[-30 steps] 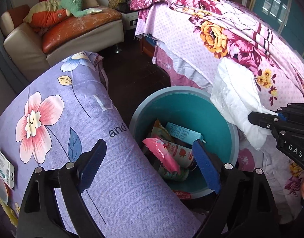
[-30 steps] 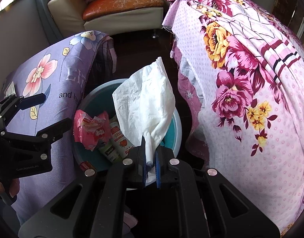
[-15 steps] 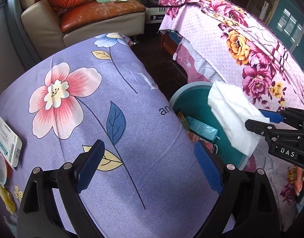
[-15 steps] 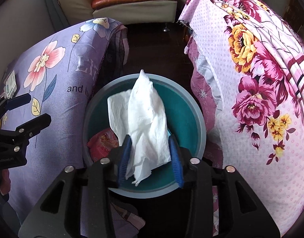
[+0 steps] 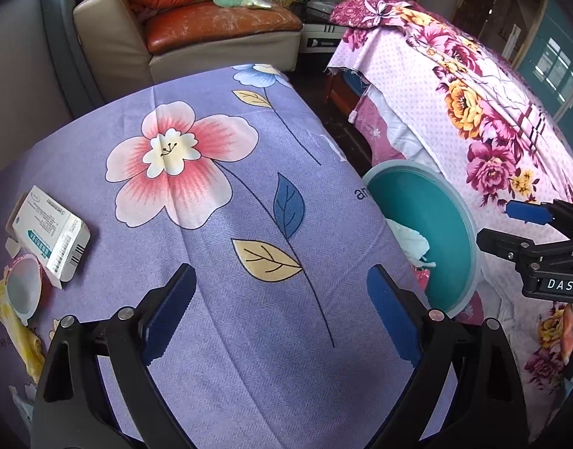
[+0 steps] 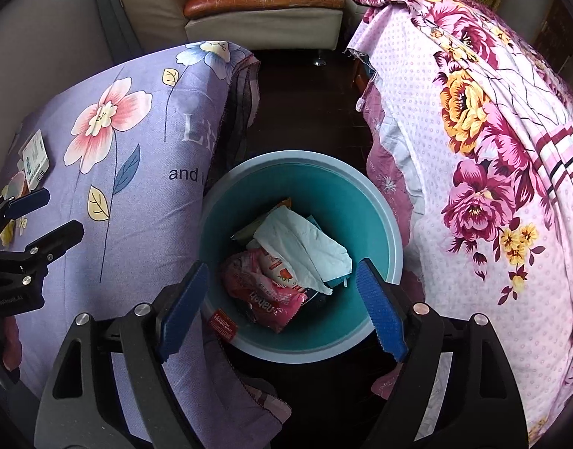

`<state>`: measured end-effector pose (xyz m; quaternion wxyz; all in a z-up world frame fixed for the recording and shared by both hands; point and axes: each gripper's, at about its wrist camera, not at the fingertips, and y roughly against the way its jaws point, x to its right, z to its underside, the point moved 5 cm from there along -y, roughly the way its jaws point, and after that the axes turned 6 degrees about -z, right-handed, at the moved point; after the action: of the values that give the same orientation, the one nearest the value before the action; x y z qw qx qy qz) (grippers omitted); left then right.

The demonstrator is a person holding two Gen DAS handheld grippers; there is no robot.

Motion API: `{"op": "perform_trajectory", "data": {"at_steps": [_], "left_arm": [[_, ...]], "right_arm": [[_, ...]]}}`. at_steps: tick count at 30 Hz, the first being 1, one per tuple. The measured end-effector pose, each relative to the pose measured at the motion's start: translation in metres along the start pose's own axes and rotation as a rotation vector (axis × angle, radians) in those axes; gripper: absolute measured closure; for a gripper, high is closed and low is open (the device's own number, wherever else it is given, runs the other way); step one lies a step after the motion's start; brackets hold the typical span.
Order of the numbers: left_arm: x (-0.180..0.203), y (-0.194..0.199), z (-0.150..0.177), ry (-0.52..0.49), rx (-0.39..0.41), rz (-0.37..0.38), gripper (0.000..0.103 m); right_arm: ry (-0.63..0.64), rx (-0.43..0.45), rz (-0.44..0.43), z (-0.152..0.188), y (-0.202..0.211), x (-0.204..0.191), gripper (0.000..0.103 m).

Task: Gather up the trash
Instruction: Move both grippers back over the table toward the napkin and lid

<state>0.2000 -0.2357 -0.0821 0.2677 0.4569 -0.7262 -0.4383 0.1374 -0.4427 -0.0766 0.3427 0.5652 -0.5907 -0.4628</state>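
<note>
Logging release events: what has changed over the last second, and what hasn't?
The right gripper, shut on the tissue a second ago, has just been opening its jaws and let it go; the tissue now lies in the bin on the wrappers. The left gripper swung from over the bin toward the box on the purple cloth. Its jaws stayed open and empty.

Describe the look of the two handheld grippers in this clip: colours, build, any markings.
Both match: the left gripper and the right gripper have matte black plastic frames with triangular cut-outs, silver round bolt heads at the pivots, and two long jaws faced with blue ribbed pads that have saw-toothed edges. Seen from the side, the right one carries a white "DAS" label, the left one small faint lettering. No cables or sleeves show.
</note>
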Motion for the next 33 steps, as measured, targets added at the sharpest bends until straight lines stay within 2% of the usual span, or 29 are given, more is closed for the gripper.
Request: {"op": "perform_trajectory", "data": {"at_steps": [10, 17, 27, 33], "left_arm": [[-0.051, 0.036, 0.019, 0.077, 0.035, -0.029, 0.009], [-0.102, 0.052, 0.04, 0.145, 0.039, -0.074, 0.008], [-0.212, 0.052, 0.082, 0.305, -0.009, -0.179, 0.008], [-0.258, 0.044, 0.1, 0.382, -0.041, -0.216, 0.008]], "right_arm": [[0.11, 0.008, 0.006, -0.004, 0.018, -0.063, 0.022], [0.206, -0.007, -0.006, -0.009, 0.016, -0.118, 0.021], [0.339, -0.031, -0.033, -0.018, 0.001, -0.195, 0.02], [0.386, -0.054, -0.052, -0.018, -0.015, -0.226, 0.02]]}}
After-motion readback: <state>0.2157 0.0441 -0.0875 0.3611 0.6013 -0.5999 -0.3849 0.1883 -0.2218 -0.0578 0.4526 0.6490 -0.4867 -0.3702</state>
